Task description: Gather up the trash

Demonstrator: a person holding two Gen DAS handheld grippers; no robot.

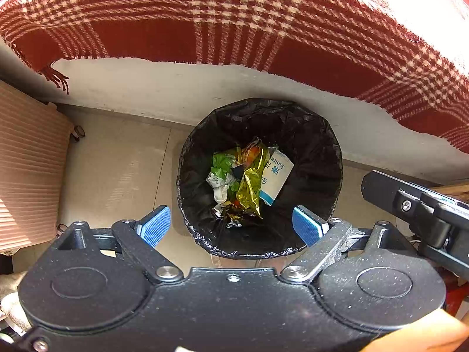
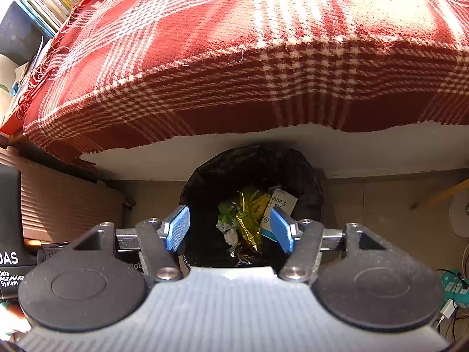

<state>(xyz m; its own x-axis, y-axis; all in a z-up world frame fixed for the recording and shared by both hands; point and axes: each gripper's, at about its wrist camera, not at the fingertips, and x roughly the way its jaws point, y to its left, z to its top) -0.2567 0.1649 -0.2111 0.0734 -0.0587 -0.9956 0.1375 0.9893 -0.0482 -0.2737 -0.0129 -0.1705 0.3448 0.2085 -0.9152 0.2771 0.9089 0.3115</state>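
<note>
Fingers (image 1: 155, 226) spread wide and empty, we are holding both grippers (image 1: 231, 224) (image 2: 230, 228) over the bin (image 1: 328, 158) of wrappers (image 1: 249, 187)

My left gripper (image 1: 231, 226): matt black speckled plastic, knurled blue rubbery pads (image 1: 155, 226), shiny metal screws. Below it, crinkly glossy black bin liner (image 1: 310, 146), gold foil wrapper (image 1: 250, 187), printed paper packet (image 1: 277, 179). Ahead, coarse woven plaid blanket (image 1: 234, 20).

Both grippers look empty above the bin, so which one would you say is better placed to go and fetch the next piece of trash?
Neither by much. Both the left gripper and right gripper hang open and empty over the lined bin. No loose trash shows outside it, so I cannot say which is nearer.
</note>
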